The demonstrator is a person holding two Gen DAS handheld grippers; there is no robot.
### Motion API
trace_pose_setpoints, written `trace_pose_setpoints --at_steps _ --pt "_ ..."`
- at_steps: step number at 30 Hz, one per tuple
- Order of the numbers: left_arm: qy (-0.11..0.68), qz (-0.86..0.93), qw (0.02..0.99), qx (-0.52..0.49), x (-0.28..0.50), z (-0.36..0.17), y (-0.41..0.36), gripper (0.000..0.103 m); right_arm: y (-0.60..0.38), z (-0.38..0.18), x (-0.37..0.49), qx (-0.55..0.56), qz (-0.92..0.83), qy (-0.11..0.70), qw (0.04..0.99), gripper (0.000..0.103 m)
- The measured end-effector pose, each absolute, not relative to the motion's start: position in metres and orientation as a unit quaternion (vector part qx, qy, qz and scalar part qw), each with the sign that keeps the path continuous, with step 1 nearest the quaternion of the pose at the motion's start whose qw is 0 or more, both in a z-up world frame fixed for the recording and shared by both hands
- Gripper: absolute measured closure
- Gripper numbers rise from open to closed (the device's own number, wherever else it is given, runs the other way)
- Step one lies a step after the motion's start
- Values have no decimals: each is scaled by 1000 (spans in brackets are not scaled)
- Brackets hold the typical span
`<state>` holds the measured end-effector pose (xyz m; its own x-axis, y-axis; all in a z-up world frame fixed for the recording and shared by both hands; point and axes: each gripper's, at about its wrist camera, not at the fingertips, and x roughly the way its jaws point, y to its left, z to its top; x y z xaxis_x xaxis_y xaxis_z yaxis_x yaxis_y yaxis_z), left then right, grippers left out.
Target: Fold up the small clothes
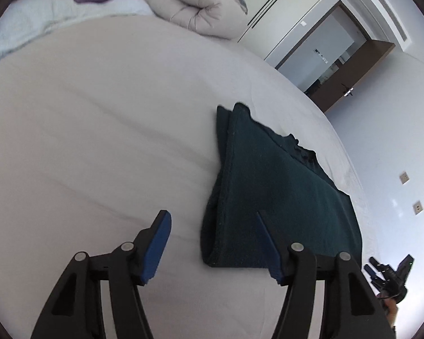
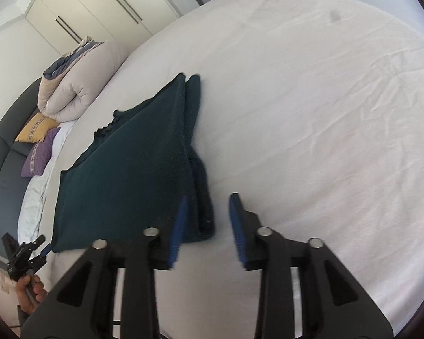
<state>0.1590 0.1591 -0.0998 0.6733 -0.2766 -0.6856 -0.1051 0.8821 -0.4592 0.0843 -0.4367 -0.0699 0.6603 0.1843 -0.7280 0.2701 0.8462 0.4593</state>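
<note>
A dark green garment [image 1: 271, 186] lies folded on the white bed sheet [image 1: 99, 141]; its layered edge runs along the left in the left wrist view. My left gripper [image 1: 212, 216] hovers open over its near left corner, blue pads apart and pressing on nothing. In the right wrist view the same garment [image 2: 132, 175] lies left of centre. My right gripper [image 2: 209, 197] stands open above its near right edge, and the left pad overlaps the cloth without gripping it. Each gripper also shows small in the other view: the right gripper [image 1: 390, 274] and the left gripper [image 2: 25, 254], held in a hand.
A rolled beige duvet [image 2: 79, 90] lies at the head of the bed with a purple pillow [image 2: 39, 155] and a yellow pillow [image 2: 36, 131]. Behind it stand white wardrobe doors [image 2: 93, 8], and an open brown door [image 1: 353, 76] is beyond the bed's edge. Wrinkled sheet [image 2: 311, 99] stretches to the right.
</note>
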Motion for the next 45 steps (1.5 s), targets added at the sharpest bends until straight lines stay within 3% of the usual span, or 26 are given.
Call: trace_pose_setpoints --at_steps 4,9,16,21,22,24,25,26,32,36,40,45 --pt "390 -97 902 -157 194 -75 108 40 -428 -46 91 316 31 372 872 49" --pt "378 -105 918 -56 271 -76 39 40 -358 -41 163 312 148 391 853 49" --pt "422 -67 903 -48 335 -135 32 40 -312 -99 277 385 201 436 788 51" --pt "402 -87 909 -69 327 -140 42 40 -335 -110 313 420 191 397 794 53" --pt "401 -91 908 -76 327 -141 44 40 -348 -112 317 429 174 388 797 53" --pt "399 -97 908 -84 326 -143 47 40 -378 -119 319 452 143 371 799 65" --pt "398 -98 908 -86 326 -143 48 40 -392 -122 318 456 121 370 801 76" --pt "397 -99 908 -86 326 -144 47 40 -407 -124 315 459 102 367 803 79" --pt "390 -92 913 -75 326 -146 41 39 -465 -109 290 445 -14 332 831 75" --pt "389 -92 913 -79 327 -149 41 38 -448 -88 254 490 60 282 822 75" --pt "389 -92 914 -77 327 -149 42 38 -350 -92 238 443 208 351 799 75" --pt "388 -94 914 -79 328 -150 44 38 -267 -138 246 382 248 454 766 75"
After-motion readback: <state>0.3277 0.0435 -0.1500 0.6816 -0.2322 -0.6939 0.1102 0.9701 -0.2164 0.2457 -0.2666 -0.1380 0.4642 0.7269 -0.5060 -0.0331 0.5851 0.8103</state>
